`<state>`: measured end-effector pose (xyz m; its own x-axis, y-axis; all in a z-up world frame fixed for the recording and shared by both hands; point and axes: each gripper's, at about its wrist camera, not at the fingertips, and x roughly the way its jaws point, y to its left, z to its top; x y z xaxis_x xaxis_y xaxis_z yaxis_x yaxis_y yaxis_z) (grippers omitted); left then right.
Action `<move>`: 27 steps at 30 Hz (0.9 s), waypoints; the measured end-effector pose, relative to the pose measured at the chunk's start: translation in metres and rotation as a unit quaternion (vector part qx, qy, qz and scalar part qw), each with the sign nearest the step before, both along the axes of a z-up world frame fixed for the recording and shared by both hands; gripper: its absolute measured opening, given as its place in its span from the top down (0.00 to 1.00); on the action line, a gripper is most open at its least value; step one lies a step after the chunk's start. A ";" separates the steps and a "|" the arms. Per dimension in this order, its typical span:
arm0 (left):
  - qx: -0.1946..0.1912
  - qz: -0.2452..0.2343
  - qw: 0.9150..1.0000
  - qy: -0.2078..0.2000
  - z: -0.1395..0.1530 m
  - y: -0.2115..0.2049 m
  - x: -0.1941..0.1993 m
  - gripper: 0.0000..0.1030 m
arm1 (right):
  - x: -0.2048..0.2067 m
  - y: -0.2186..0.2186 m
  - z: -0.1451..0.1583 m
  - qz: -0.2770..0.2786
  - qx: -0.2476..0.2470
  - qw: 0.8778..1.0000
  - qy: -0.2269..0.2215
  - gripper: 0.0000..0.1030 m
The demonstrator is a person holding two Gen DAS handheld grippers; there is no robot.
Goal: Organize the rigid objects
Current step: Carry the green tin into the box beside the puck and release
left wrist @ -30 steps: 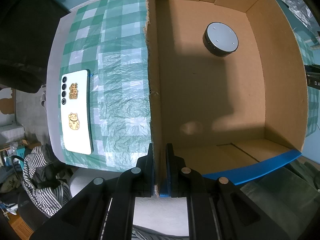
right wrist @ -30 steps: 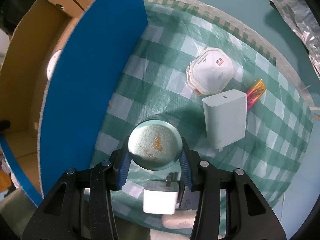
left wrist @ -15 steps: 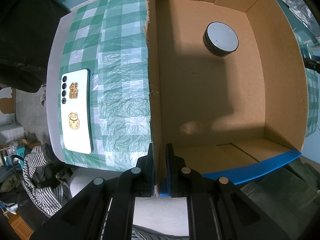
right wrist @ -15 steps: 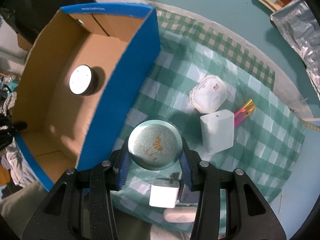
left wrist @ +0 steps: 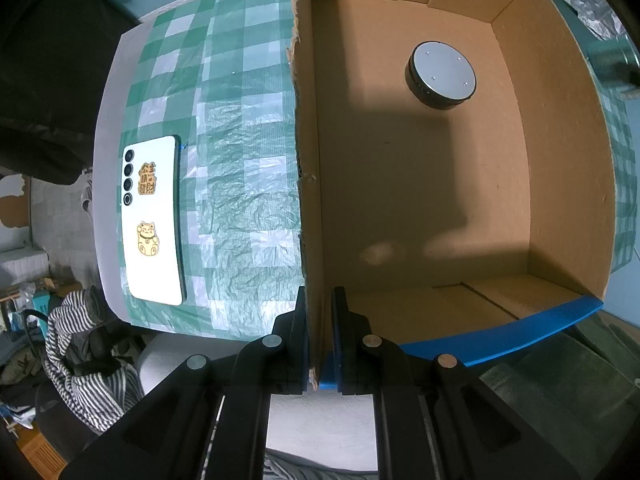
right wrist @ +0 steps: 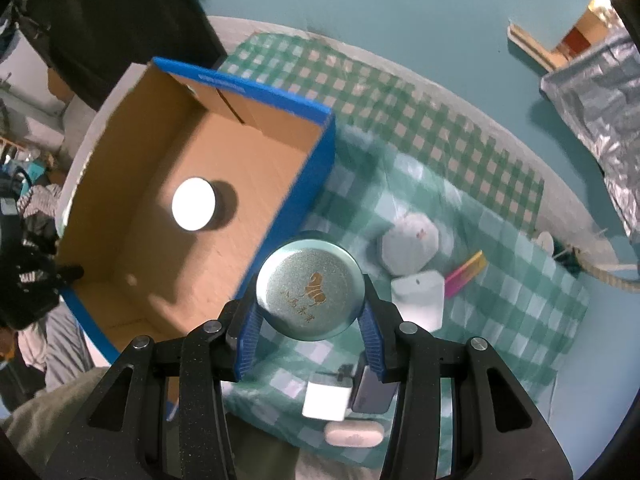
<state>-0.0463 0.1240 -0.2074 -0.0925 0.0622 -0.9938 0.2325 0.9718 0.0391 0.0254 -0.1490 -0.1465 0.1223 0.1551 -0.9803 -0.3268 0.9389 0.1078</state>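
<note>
Clamped in my right gripper (right wrist: 310, 312) is a round teal-green metal tin (right wrist: 310, 289), its lid facing the camera, above the green-and-white checked tablecloth (right wrist: 500, 240) just beside the brown cardboard box with blue outer faces (right wrist: 312, 168). Gold characters and a small gold figure mark the lid — too small for me to read. My left gripper (left wrist: 320, 336) is clenched on the box's near wall, one finger on each side. Inside the box sits a black round puck with a flat silver top (left wrist: 442, 74), alone on the floor; in the right wrist view its top is washed out to white.

Motion blurs the right wrist view. A white moulded face mask (right wrist: 410, 244) carries a mark I cannot make out, and my fingers cut off part of the white plug adapter (right wrist: 326, 400). Left of the box lies a white smartphone (left wrist: 154, 220), back up, with a gold lucky-cat sticker and gold characters — unreadable.
</note>
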 end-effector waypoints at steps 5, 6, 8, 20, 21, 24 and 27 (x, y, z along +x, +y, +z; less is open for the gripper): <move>0.000 0.000 1.000 0.000 0.000 0.000 0.000 0.91 | 0.011 0.014 0.011 0.011 0.006 1.000 -0.013 0.57; 0.000 0.000 1.000 0.000 0.000 0.000 0.000 0.91 | 0.014 0.018 0.012 0.014 0.007 1.000 -0.014 0.57; 0.000 0.000 1.000 0.000 0.000 0.000 0.000 0.91 | 0.019 0.026 0.014 0.021 0.007 1.000 -0.018 0.57; -0.001 0.000 1.000 0.002 0.000 -0.001 -0.001 0.91 | 0.041 0.067 -0.002 0.050 0.001 0.999 -0.010 0.57; -0.001 0.000 1.000 0.002 0.000 0.000 -0.001 0.91 | 0.042 0.069 -0.005 0.051 -0.001 0.999 -0.007 0.57; -0.001 0.001 1.000 0.002 0.000 0.000 -0.001 0.91 | 0.046 0.074 -0.016 0.052 -0.006 0.999 0.004 0.57; -0.001 0.002 1.000 0.003 0.000 -0.001 -0.001 0.91 | 0.047 0.079 -0.025 0.057 -0.011 0.998 0.013 0.57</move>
<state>-0.0475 0.1234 -0.2078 -0.0983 0.0589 -0.9934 0.2282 0.9730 0.0351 0.0725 -0.0700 -0.1716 0.0802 0.1441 -0.9863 -0.4284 0.8984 0.0964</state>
